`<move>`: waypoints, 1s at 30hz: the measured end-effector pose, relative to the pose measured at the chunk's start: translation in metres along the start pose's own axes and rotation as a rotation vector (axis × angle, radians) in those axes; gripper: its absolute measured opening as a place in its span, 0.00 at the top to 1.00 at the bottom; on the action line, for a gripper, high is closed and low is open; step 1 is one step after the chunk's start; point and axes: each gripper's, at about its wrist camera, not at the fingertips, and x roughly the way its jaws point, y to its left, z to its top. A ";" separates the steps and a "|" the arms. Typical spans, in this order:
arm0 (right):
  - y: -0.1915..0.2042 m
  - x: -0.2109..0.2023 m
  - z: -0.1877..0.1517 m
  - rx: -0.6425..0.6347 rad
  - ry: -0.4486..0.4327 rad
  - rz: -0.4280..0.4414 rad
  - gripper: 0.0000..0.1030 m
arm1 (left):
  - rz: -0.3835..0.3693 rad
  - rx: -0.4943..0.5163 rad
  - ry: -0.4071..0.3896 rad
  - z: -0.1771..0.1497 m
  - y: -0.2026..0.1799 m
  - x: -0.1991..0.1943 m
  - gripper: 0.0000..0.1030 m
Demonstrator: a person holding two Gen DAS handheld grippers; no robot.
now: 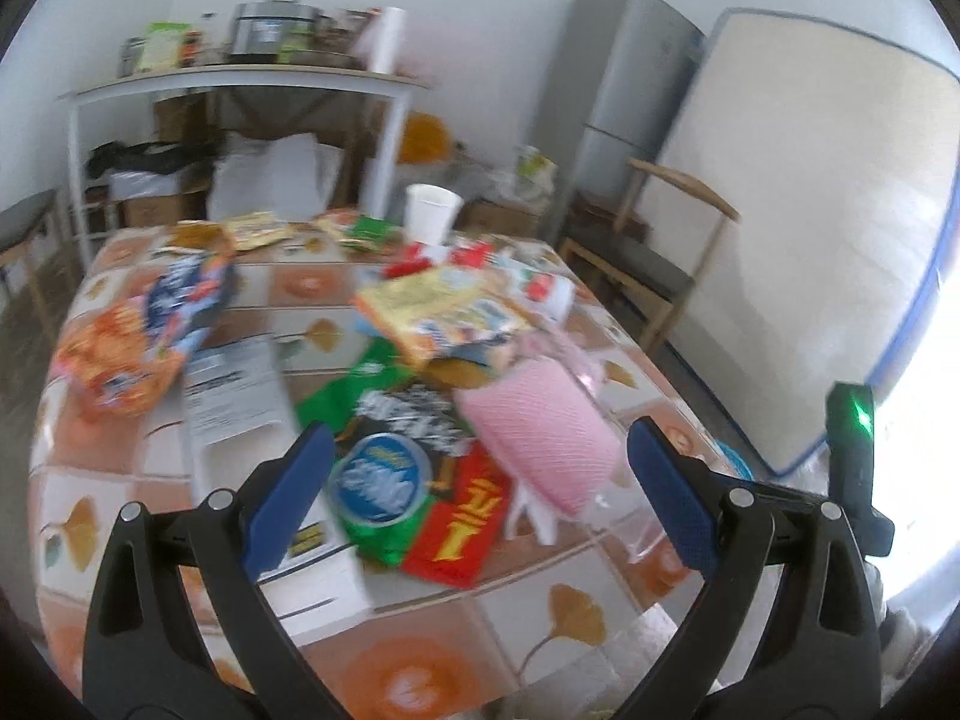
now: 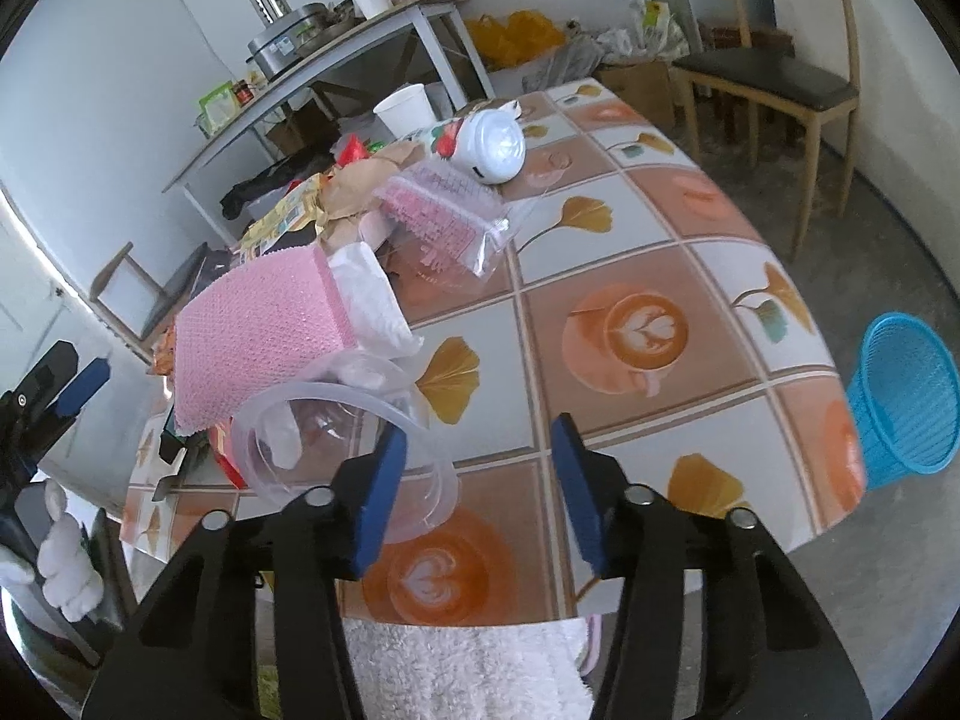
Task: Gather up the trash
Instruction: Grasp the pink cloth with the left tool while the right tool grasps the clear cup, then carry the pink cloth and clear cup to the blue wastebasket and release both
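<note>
Trash lies piled on the tiled-pattern table (image 2: 660, 240). My left gripper (image 1: 480, 429) hangs open above a green snack bag (image 1: 378, 480), a red packet (image 1: 462, 528) and a pink mesh cloth (image 1: 540, 438). Farther back lie an orange bag (image 1: 114, 360) and a yellow bag (image 1: 432, 306). My right gripper (image 2: 478, 427) stands open over the table's near edge. A clear plastic cup (image 2: 312, 420) lies on its side against the gripper's left finger, its rim reaching into the gap. Behind the cup are the pink mesh cloth (image 2: 258, 324) and a white tissue (image 2: 372, 294). A blue mesh bin (image 2: 906, 402) stands on the floor to the right.
A white paper cup (image 2: 405, 111) and a tipped white lidded cup (image 2: 492, 144) sit at the far end. A wooden chair (image 2: 774, 84), a cluttered shelf table (image 1: 240, 84), a fridge (image 1: 618, 90) and a leaning mattress (image 1: 810, 210) surround the table.
</note>
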 end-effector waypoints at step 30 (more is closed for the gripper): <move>-0.020 -0.013 -0.003 0.039 -0.022 0.059 0.94 | -0.072 -0.259 0.151 0.008 0.016 0.043 0.80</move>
